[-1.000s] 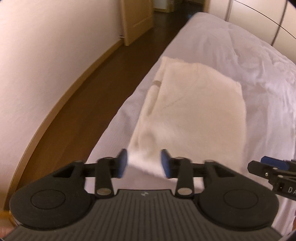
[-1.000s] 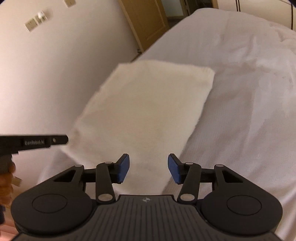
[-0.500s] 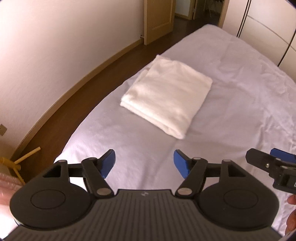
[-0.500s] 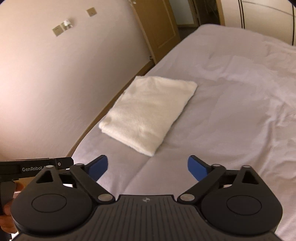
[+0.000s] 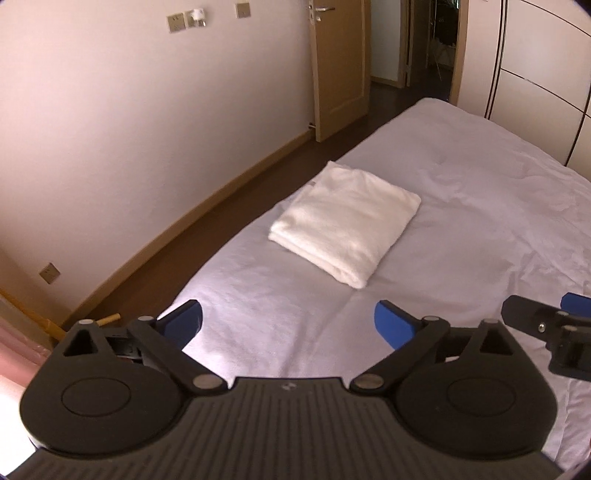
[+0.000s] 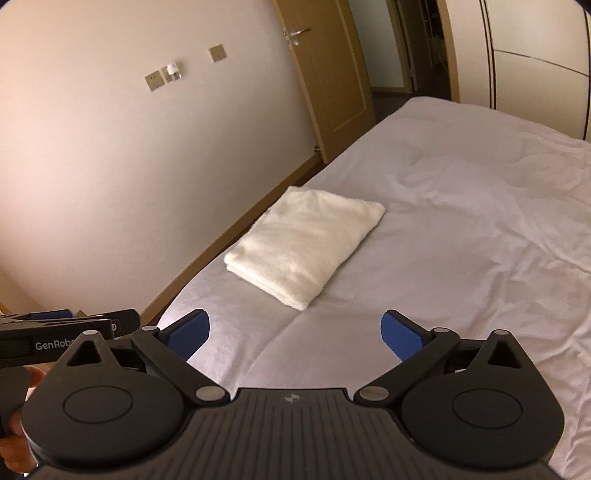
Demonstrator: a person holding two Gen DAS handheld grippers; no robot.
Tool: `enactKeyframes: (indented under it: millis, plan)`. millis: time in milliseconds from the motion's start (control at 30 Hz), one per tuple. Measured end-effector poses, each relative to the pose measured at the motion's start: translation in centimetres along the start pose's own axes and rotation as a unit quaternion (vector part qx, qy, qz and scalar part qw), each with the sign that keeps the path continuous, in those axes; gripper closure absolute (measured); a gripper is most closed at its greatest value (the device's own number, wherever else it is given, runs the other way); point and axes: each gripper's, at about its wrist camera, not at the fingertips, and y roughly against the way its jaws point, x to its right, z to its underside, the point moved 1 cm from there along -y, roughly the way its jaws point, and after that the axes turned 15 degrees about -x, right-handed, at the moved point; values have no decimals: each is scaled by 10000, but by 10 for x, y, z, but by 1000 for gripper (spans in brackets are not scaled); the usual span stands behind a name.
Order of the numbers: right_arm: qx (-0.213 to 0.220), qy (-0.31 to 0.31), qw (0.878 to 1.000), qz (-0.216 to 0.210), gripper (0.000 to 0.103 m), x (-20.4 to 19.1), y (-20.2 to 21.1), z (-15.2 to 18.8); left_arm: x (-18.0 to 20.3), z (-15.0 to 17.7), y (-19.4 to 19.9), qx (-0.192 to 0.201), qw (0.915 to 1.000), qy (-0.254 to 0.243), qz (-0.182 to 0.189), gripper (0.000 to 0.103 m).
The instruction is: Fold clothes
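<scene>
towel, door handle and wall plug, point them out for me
towel [image 5: 343, 221], left wrist view, middle of top face
door handle [image 6: 296, 34], right wrist view, the lever
wall plug [image 6: 172, 70], right wrist view, its white body

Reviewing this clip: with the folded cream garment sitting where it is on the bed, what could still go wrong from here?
1. The folded cream garment lies close to the bed edge beside the floor gap; a nudge could tip it off.
2. Its layered near edge looks loose, so the fold might slump.
3. The left claw, jaws opening, and right claw, jaws opening, hold nothing, so neither steadies it.
</scene>
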Motion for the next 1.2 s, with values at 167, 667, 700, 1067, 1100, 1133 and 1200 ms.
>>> enactKeyframes:
  millis: [167, 667, 700, 1067, 1100, 1133, 1200]
  plan:
    - [100, 268, 9992, 265, 0, -10, 11, 9, 6, 18, 21, 313, 9986, -69, -423, 1]
    - [210, 752, 9915, 1038, 0, -31, 27, 22, -9, 17, 39, 6, 9998, 97, 164, 1]
    - [127, 686, 9931, 941, 0, -30, 27, 21, -8, 16, 38, -16, 9999, 58, 161, 1]
    - [-493, 98, 9905, 1283, 0, -31, 4, -4, -22, -14, 11, -327, 9988, -33, 355, 1]
    - [-513, 73, 9904, 1280, 0, -33, 2, -7, -23, -18, 11, -318, 9988, -45, 356, 1]
    - [-514, 42, 9906, 1270, 0, -34, 0, -10, -25, -22, 9, -317, 9988, -45, 369, 1]
    - [-524, -53, 9910, 1230, 0, -36, -4, -19, -27, -31, 5, -369, 9984, -18, 420, 1]
